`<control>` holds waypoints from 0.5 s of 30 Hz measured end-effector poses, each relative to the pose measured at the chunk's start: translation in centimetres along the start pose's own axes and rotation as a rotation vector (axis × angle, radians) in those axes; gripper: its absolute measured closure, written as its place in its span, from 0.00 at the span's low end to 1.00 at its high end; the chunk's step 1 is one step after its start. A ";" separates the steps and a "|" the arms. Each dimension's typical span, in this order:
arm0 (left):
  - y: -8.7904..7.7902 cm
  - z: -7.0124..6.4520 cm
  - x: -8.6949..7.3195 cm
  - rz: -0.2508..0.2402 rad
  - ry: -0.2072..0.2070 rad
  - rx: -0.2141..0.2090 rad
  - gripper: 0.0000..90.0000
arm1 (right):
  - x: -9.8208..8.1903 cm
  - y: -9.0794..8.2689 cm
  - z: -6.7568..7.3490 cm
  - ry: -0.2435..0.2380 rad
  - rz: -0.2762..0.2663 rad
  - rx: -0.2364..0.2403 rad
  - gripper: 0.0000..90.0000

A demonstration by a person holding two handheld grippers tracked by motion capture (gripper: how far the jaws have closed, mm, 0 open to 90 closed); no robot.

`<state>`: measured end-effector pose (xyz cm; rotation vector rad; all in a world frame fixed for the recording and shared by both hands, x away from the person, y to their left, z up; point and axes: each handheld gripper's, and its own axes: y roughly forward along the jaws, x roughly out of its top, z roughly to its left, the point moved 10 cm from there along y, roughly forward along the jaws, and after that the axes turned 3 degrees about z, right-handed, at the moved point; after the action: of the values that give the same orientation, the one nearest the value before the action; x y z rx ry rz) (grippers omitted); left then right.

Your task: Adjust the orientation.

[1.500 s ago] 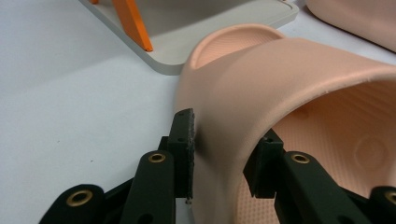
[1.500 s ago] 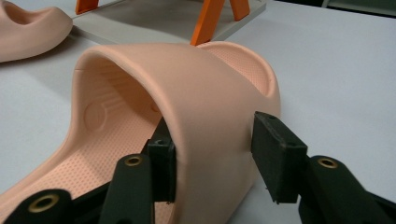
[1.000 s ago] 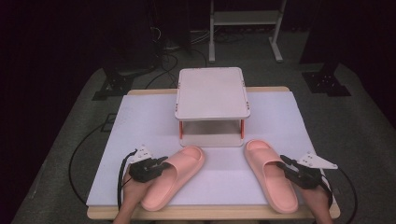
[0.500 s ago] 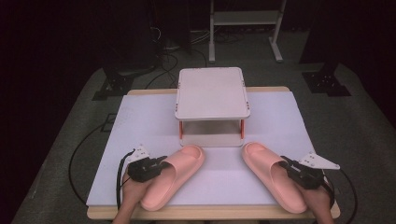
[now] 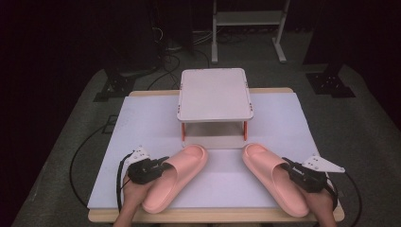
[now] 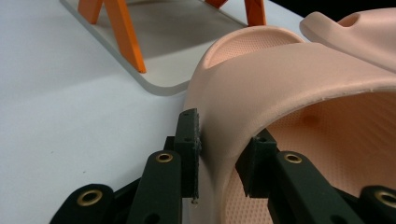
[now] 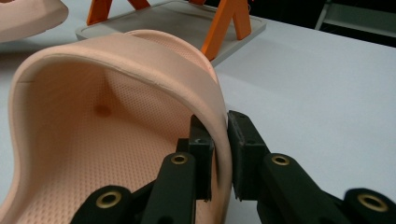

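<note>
Two pink slippers lie on the white table cover in front of a small stand. The left slipper points up and to the right. My left gripper is shut on the outer edge of its strap, one pad outside and one inside. The right slipper points up and to the left. My right gripper is shut on its strap's outer edge, which is pinched thin between the pads.
A white-topped stand with orange legs and a flat base plate stands mid-table, just beyond the slippers' toes. The white cover is bare on both sides of it. The table's front edge runs close under the hands.
The right slipper's toe has swung a little to the left with the right gripper at its strap. The left gripper and left slipper have stayed put.
</note>
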<state>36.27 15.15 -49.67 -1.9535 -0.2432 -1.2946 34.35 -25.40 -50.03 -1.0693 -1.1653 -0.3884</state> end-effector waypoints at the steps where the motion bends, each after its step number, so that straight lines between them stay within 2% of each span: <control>1: 0.0 0.0 0.1 -0.005 0.002 0.000 0.80 | 0.1 0.0 0.0 0.000 -0.003 0.002 0.89; 7: -0.3 -0.3 0.6 -0.031 0.009 -0.002 0.80 | 0.4 -0.2 0.4 0.003 -0.014 0.009 0.89; 15: -0.7 -0.8 1.1 -0.040 0.023 -0.017 0.80 | 0.9 -0.5 0.6 0.005 -0.025 0.017 0.89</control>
<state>35.85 14.85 -48.18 -1.9560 -0.2625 -1.3479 34.02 -24.92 -49.04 -1.0393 -1.1767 -0.3998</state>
